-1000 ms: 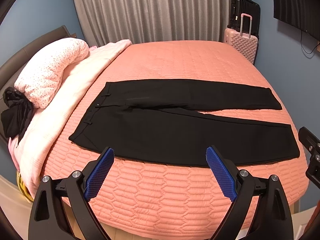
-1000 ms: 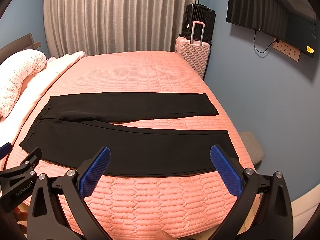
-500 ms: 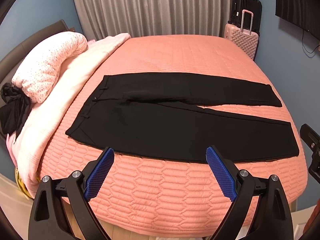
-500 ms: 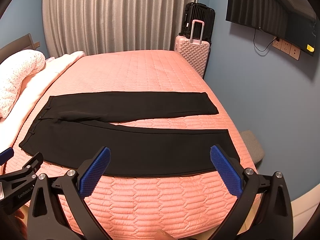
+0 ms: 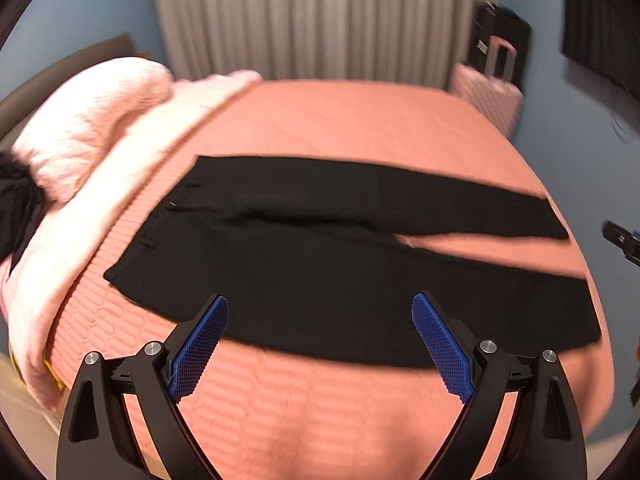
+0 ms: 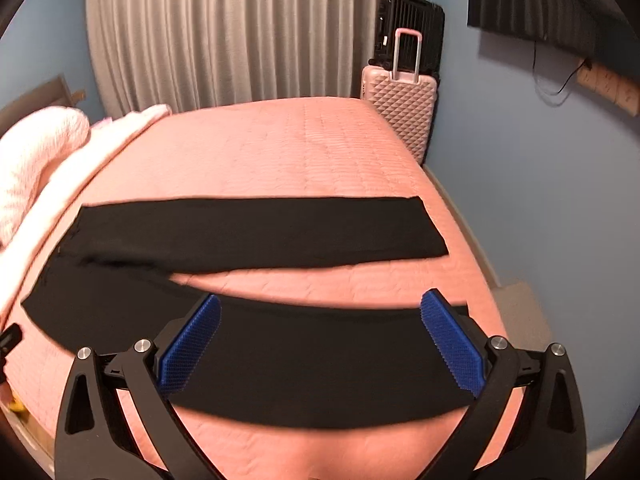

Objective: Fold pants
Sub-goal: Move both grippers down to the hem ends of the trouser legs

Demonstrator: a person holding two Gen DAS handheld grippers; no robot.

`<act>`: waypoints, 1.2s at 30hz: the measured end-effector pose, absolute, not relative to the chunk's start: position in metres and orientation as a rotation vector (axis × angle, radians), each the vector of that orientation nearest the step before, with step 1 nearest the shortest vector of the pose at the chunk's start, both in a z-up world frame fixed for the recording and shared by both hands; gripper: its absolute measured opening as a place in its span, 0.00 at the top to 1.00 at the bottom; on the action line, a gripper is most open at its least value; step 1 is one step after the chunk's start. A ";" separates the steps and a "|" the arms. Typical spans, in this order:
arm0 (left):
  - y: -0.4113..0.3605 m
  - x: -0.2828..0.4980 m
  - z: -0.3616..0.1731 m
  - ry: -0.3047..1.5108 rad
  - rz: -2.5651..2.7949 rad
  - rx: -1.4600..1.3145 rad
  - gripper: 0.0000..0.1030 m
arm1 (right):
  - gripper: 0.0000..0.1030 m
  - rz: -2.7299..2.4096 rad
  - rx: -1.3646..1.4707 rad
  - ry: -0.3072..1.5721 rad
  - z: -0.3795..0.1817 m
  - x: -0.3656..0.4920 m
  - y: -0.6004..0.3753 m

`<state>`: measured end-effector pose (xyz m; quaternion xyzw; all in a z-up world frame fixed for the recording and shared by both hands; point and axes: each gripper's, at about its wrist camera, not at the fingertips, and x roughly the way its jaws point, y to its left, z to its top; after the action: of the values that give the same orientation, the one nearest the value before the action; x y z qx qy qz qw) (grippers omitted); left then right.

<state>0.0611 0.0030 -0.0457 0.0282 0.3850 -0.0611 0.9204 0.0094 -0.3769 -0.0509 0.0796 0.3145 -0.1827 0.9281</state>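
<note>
Black pants (image 5: 320, 264) lie flat across the salmon quilted bed (image 5: 344, 120), waist at the left, both legs spread to the right. They also show in the right wrist view (image 6: 260, 232). My left gripper (image 5: 320, 340) is open and empty, over the near edge of the near leg around the thigh. My right gripper (image 6: 320, 340) is open and empty, over the near leg (image 6: 320, 352) close to its hem. Neither gripper touches the cloth. The views are blurred by motion.
A pale pink duvet and rolled pillow (image 5: 92, 128) lie along the bed's left side, with a dark garment (image 5: 16, 208) beside them. A pink suitcase (image 6: 400, 108) and a black one (image 6: 412, 28) stand by the grey curtain. A blue wall is at the right.
Both grippers have moved forward and down toward the bed. The near pant leg now lies between each pair of fingers. The pants have not moved.
</note>
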 end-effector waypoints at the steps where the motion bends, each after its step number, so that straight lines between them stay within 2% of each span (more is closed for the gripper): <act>1: 0.001 0.069 -0.050 0.797 -0.118 0.052 0.11 | 0.04 -0.371 0.165 0.645 -0.057 0.020 -0.396; 6: -0.031 0.123 -0.080 0.880 -0.086 0.217 0.11 | 0.04 -0.347 0.184 0.685 -0.095 0.092 -0.501; 14: -0.067 0.182 -0.126 0.982 -0.054 0.246 0.11 | 0.04 -0.359 0.205 0.797 -0.145 0.193 -0.619; 21: -0.089 0.197 -0.151 0.937 -0.181 0.204 0.11 | 0.04 -0.262 0.198 0.867 -0.184 0.246 -0.661; 29: -0.102 0.207 -0.170 0.905 -0.209 0.248 0.11 | 0.04 -0.182 0.235 0.962 -0.227 0.270 -0.683; 33: -0.093 0.214 -0.171 0.901 -0.212 0.215 0.11 | 0.04 -0.166 0.287 0.922 -0.232 0.268 -0.686; 35: -0.085 0.222 -0.172 0.912 -0.205 0.191 0.11 | 0.13 -0.165 0.244 0.913 -0.229 0.267 -0.679; 36: -0.079 0.230 -0.171 0.919 -0.193 0.182 0.11 | 0.23 -0.165 0.220 0.905 -0.225 0.267 -0.675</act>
<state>0.2298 -0.0789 -0.1715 0.0875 0.4422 -0.0928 0.8878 0.2666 -0.6749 -0.2255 0.1058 0.4359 -0.0796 0.8902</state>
